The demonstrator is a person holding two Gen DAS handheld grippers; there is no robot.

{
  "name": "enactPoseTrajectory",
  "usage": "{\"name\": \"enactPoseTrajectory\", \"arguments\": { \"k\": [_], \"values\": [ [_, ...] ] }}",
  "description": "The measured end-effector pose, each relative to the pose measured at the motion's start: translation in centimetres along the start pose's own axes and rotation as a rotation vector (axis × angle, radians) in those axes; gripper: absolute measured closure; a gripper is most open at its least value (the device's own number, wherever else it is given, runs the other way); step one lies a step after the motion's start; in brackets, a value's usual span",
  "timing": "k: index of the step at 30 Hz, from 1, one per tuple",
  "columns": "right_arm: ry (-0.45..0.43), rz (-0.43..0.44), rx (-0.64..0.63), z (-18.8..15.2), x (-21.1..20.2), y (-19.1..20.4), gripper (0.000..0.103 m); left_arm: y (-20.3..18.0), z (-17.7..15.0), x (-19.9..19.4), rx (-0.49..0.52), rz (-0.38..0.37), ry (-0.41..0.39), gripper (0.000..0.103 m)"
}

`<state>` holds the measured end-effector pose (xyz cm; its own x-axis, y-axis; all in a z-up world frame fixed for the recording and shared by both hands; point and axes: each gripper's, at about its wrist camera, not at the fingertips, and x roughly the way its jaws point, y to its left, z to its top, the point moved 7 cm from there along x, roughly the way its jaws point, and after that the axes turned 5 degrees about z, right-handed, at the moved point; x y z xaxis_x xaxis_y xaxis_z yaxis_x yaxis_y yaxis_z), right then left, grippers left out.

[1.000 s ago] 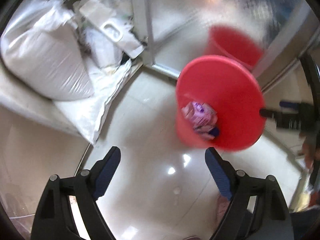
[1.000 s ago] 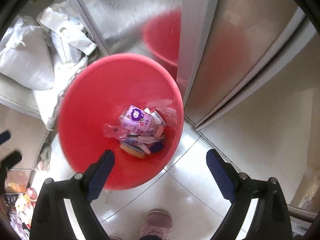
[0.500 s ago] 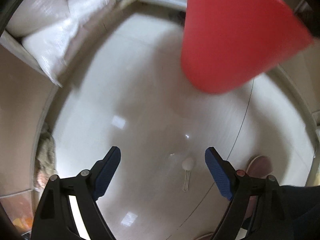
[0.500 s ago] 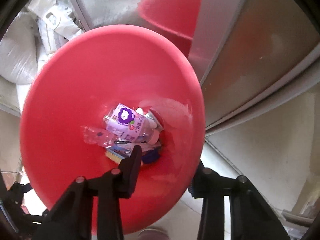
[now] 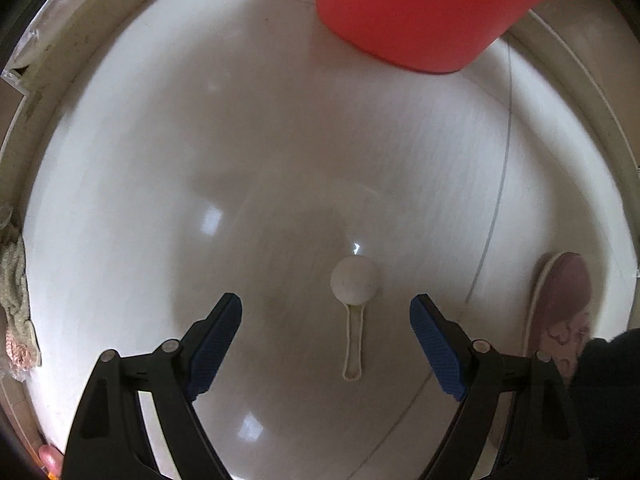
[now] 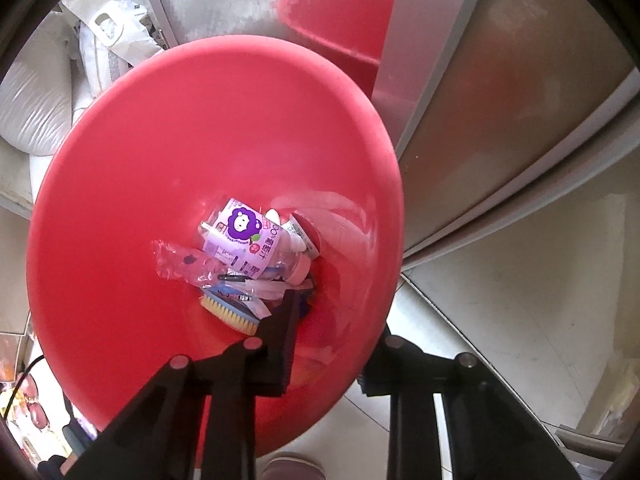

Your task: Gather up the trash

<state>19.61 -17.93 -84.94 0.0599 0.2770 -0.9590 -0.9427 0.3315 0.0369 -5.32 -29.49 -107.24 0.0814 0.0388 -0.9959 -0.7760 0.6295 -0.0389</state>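
Note:
A white plastic scoop (image 5: 353,304) lies on the pale tiled floor, between and just ahead of the fingers of my open, empty left gripper (image 5: 326,320). The red bucket (image 5: 420,16) hangs above the floor at the top of the left wrist view. My right gripper (image 6: 332,344) is shut on the red bucket's rim (image 6: 332,360), one finger inside, one outside. Inside the bucket lie a purple-labelled bottle (image 6: 248,240), a crumpled clear wrapper (image 6: 184,264), a brush (image 6: 232,312) and other scraps.
A pink slipper (image 5: 560,312) stands at the right by the scoop. A rag (image 5: 14,312) lies at the floor's left edge. White sacks (image 6: 36,112) and a metal door frame (image 6: 404,80) stand behind the bucket.
My right gripper closed on the bucket's rim and lifted the bucket. My left gripper tilted down and moved toward the scoop, which is now larger and between the fingers.

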Motion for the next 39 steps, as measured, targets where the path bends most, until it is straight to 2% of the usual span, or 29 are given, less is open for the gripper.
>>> {"name": "enactPoseTrajectory", "arguments": {
  "k": [2,5,9,10,11,12,13,14,21,26,27,31,36,39],
  "values": [
    [-0.002,0.006,0.003,-0.1,0.0,-0.1,0.083,0.0,-0.1,0.8,-0.004,-0.002,0.010,0.032],
    [-0.003,0.011,0.006,-0.1,0.0,-0.1,0.083,0.2,-0.4,1.8,-0.022,-0.002,0.031,0.044],
    [-0.004,0.019,0.012,-0.3,-0.1,-0.1,0.083,-0.3,0.2,1.6,-0.006,0.022,0.000,0.045],
    [-0.003,0.019,0.011,-0.2,-0.1,-0.1,0.083,-0.4,0.0,1.6,0.000,0.025,-0.006,0.048],
    [-0.004,0.019,0.011,-0.2,-0.1,-0.1,0.083,-0.5,0.1,1.5,0.008,0.030,-0.016,0.057],
    [-0.004,0.020,0.011,-0.2,-0.1,-0.1,0.083,-0.5,0.1,1.4,0.013,0.037,-0.020,0.062],
    [-0.003,0.018,0.010,-0.2,-0.1,-0.1,0.083,-0.5,0.1,1.3,0.014,0.042,-0.023,0.074],
    [-0.004,0.017,0.009,-0.2,-0.1,0.0,0.083,-0.5,0.0,1.3,0.009,0.036,-0.022,0.077],
    [0.000,0.015,0.004,-0.1,-0.1,0.1,0.083,0.2,-0.3,1.0,-0.013,0.022,-0.013,0.077],
    [0.003,0.012,0.004,0.0,0.0,0.4,0.083,1.2,2.4,-1.1,-0.053,0.009,-0.034,0.077],
    [0.003,0.011,0.010,-0.1,0.0,0.5,0.083,1.1,2.1,-1.9,-0.058,0.012,-0.042,0.077],
    [-0.002,0.008,0.009,0.0,0.1,0.5,0.083,3.1,4.5,-5.5,-0.081,0.022,-0.097,0.077],
    [-0.012,0.001,0.008,0.0,0.1,0.5,0.084,5.8,7.5,-11.8,-0.079,0.077,-0.215,0.077],
    [-0.015,-0.010,0.001,-0.1,0.0,0.5,0.084,7.4,9.4,-15.6,-0.087,0.081,-0.268,0.077]
  ]
}}
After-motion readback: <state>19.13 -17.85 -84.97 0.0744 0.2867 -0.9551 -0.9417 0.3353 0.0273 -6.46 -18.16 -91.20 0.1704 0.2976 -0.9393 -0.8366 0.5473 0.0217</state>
